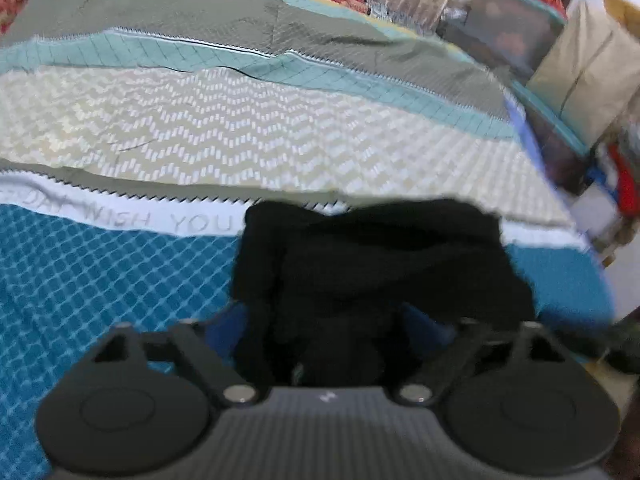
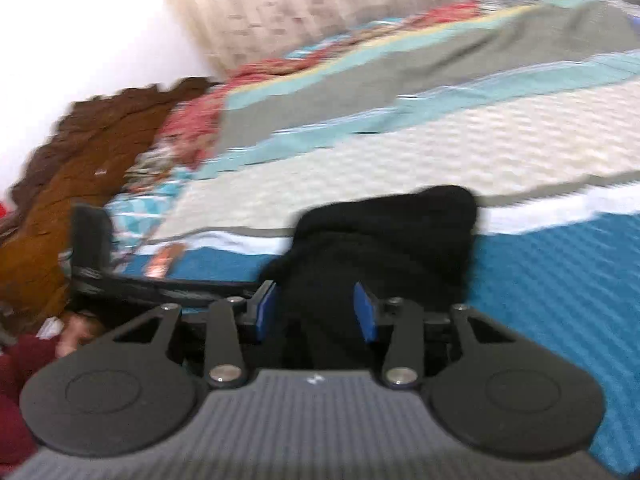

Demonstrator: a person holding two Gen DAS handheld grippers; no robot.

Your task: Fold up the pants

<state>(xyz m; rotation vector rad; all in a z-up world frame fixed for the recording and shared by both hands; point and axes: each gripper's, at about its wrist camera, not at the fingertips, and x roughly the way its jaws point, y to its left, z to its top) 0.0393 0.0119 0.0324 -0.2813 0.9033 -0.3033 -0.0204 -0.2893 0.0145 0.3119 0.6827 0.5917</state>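
Black pants [image 1: 372, 264] bunched dead ahead on the bedspread [image 1: 100, 280], running between both spreads: left gripper [image 1: 344, 328] wide, right gripper [image 2: 316, 312] half-open, neither clamping.

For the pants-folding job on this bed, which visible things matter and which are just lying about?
Part of the job:
- bunched black fabric pants
- left claw, spread wide around the pants
- right claw, pants between its blue pads

Lying about:
- striped patterned bedspread, work surface only
- brown crumpled cloth
- beige pillow
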